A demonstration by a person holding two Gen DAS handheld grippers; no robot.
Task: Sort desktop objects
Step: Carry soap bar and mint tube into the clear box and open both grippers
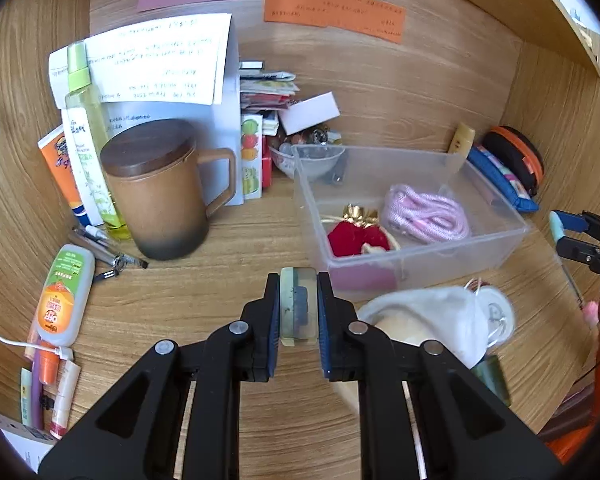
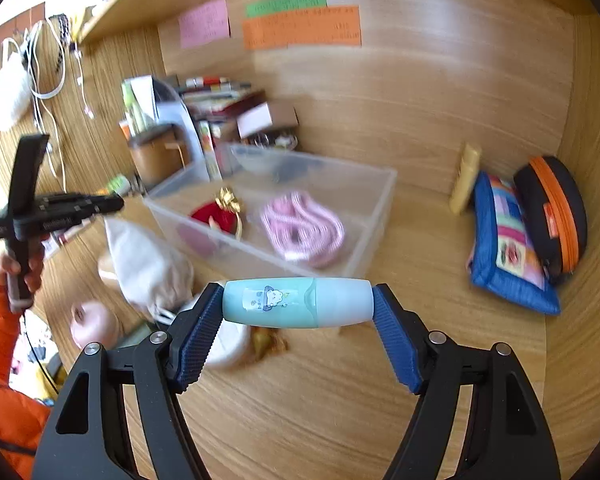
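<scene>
Desktop objects are what we are sorting, and right now we have one in each tool. Closest to us, our left tool is clenched on a small pale-green block, pinched flat between the blue pads and lifted clear of the wooden surface. Our right tool grips a mint-coloured tube end to end, held crosswise with a little cartoon sticker facing us; the jaws stand wide because the tube is long.

Just beyond the left tool lies a white cloth pouch, not yet put away, and in the right wrist view something round and pink sits near it, too blurred for us to name. To the left we see a squeeze bottle, pens and a few small tubes strewn about.

Further on sits the clear plastic bin, and it looks like our destination: a red pouch with a gold tie and a coiled pink cord already lie inside. We judge the job as begun but far from finished, with two items in, two in hand, several loose.

Farther back stand a lidded brown mug, a spray bottle, and against the right a blue patchwork case and a black-and-orange case.
</scene>
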